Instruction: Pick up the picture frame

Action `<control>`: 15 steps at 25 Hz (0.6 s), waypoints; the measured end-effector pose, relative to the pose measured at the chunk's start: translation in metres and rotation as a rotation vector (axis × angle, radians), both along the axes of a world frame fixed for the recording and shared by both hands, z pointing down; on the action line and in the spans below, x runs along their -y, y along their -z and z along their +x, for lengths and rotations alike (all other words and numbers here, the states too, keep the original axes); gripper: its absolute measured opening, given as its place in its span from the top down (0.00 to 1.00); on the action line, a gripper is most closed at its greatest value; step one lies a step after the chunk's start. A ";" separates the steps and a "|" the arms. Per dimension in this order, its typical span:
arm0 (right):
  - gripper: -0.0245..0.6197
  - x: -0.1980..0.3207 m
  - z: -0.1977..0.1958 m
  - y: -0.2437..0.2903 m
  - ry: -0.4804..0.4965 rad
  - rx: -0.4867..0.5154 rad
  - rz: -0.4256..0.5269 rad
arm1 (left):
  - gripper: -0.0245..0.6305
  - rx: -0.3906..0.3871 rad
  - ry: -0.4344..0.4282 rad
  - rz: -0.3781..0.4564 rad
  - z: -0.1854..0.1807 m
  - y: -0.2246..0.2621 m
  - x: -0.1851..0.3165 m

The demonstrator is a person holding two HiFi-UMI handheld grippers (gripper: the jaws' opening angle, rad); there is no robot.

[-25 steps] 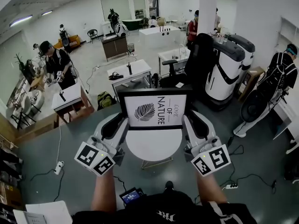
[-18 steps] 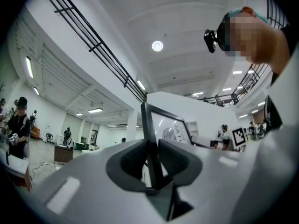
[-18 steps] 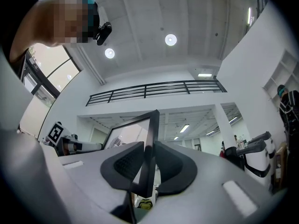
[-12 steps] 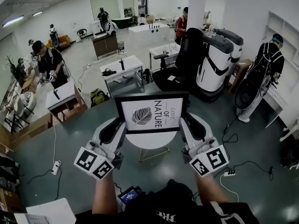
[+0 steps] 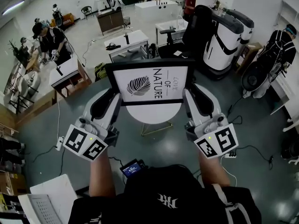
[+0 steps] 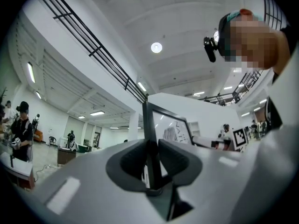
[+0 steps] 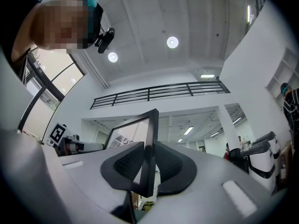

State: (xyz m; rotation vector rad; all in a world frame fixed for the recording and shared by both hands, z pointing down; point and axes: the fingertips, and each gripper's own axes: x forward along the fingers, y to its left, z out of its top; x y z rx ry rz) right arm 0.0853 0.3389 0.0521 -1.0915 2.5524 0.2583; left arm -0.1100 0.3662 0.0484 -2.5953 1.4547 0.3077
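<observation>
The picture frame [image 5: 150, 82] is black with a white print of a leaf and the words "LOVE OF NATURE". It hangs upright in the air over a round white table [image 5: 154, 115], held by both sides. My left gripper [image 5: 111, 101] is shut on its left edge, and my right gripper [image 5: 190, 98] is shut on its right edge. In the left gripper view the frame's edge [image 6: 150, 139] runs up between the dark pads [image 6: 175, 160] of that gripper [image 6: 152, 169]. The right gripper view shows the frame [image 7: 148, 143] pinched the same way in the right gripper [image 7: 145, 174].
Beyond the table stand a black office chair [image 5: 170, 48], white desks [image 5: 126, 41] and a white and black golf bag [image 5: 224, 36]. Several people work at the far desks. A small screen [image 5: 132, 168] lies on the floor near my feet, and papers [image 5: 44, 204] lie at the lower left.
Both grippers and the frame held between them have moved up the picture, away from my body. The grip on both edges looks the same.
</observation>
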 end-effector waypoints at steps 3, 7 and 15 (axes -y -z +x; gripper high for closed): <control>0.85 0.005 -0.001 0.004 0.003 0.013 0.007 | 0.84 0.004 -0.006 0.014 0.000 0.007 0.006; 0.85 0.006 0.000 -0.003 0.009 0.029 -0.007 | 0.84 0.029 -0.008 -0.009 0.001 0.000 0.007; 0.85 0.008 -0.001 -0.013 0.053 0.039 -0.061 | 0.84 0.028 0.025 -0.053 0.001 -0.002 0.009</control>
